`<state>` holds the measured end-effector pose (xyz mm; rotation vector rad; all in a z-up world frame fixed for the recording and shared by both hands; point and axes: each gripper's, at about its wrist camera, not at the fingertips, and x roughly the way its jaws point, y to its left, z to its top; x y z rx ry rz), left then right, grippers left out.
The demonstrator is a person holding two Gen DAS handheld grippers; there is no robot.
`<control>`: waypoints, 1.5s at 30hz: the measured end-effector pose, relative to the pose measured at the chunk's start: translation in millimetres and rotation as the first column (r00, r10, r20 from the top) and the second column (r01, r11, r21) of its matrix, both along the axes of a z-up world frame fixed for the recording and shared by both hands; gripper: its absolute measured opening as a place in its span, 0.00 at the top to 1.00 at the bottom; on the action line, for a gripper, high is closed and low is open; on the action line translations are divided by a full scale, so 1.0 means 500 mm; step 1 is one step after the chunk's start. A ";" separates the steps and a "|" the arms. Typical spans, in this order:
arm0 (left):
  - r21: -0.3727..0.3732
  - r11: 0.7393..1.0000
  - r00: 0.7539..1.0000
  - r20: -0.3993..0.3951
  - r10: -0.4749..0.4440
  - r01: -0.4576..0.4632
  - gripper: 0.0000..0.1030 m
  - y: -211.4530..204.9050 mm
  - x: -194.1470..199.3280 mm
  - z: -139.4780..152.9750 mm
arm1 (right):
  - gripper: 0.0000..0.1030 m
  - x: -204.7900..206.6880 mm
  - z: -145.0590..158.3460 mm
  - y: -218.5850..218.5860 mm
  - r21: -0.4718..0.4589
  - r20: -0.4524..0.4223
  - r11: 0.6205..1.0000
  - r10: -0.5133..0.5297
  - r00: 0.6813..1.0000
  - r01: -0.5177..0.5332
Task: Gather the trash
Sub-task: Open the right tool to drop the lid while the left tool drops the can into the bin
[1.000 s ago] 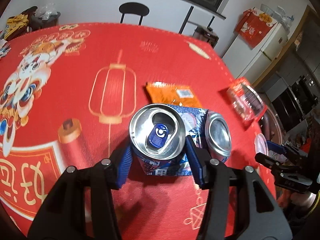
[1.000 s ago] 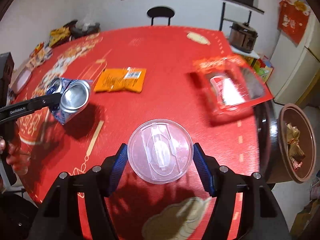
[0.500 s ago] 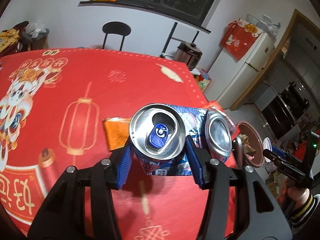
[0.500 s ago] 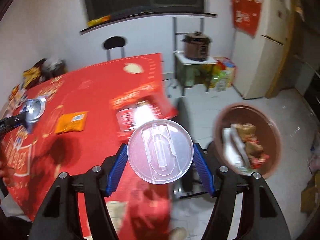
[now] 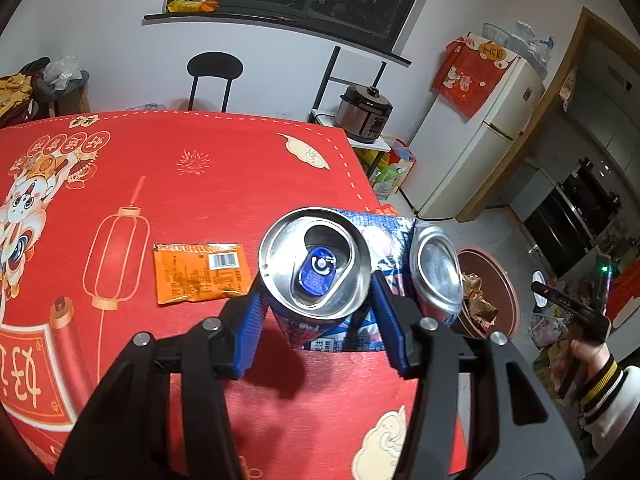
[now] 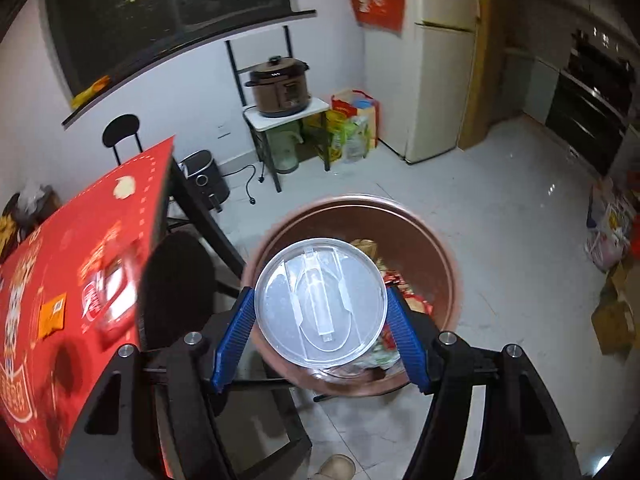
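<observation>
Now my right gripper (image 6: 320, 312) pinches the clear lid (image 6: 320, 300) directly above the brown bin (image 6: 436, 248); my left gripper (image 5: 316, 308) clamps the crushed can (image 5: 316, 268), farther off.

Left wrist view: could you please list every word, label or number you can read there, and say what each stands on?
"好运" (probably): large gold characters lying sideways on the red tablecloth, lower left.
Gold medallions on the cloth, upper left: too small to read.
Blue can: white characters near its base, blurred.
Orange packet: barcode and print, too small.
Red cloth on the fridge: gold characters, blurred.
</observation>
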<state>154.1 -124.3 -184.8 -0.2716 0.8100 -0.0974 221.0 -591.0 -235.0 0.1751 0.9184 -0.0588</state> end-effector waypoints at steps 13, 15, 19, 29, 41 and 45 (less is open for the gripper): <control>0.043 0.998 0.998 0.022 -0.053 0.052 0.49 -0.096 0.020 0.033 | 0.25 0.031 0.013 -0.036 0.072 0.045 0.997 0.007 0.999 -0.011; 0.048 0.996 0.997 0.026 -0.075 0.074 0.49 -0.115 0.026 0.038 | 0.21 0.021 0.029 -0.046 0.083 0.066 0.997 -0.004 0.998 -0.001; 0.055 0.990 0.991 0.034 -0.130 0.128 0.49 -0.158 0.042 0.047 | 0.12 -0.009 0.063 -0.066 0.097 0.092 0.995 -0.043 0.995 0.034; 0.078 0.958 0.959 0.038 -0.280 0.277 0.49 -0.308 0.089 0.045 | 0.05 -0.123 0.117 -0.117 0.104 0.134 0.990 -0.109 0.985 0.096; 0.105 0.895 0.900 0.009 -0.436 0.433 0.49 -0.570 0.192 -0.020 | 0.05 -0.256 0.111 -0.242 0.078 0.096 0.982 -0.179 0.979 0.172; 0.087 0.873 0.876 -0.007 -0.482 0.480 0.44 -0.649 0.233 -0.039 | 0.05 -0.288 0.101 -0.285 0.070 0.077 0.975 -0.214 0.974 0.209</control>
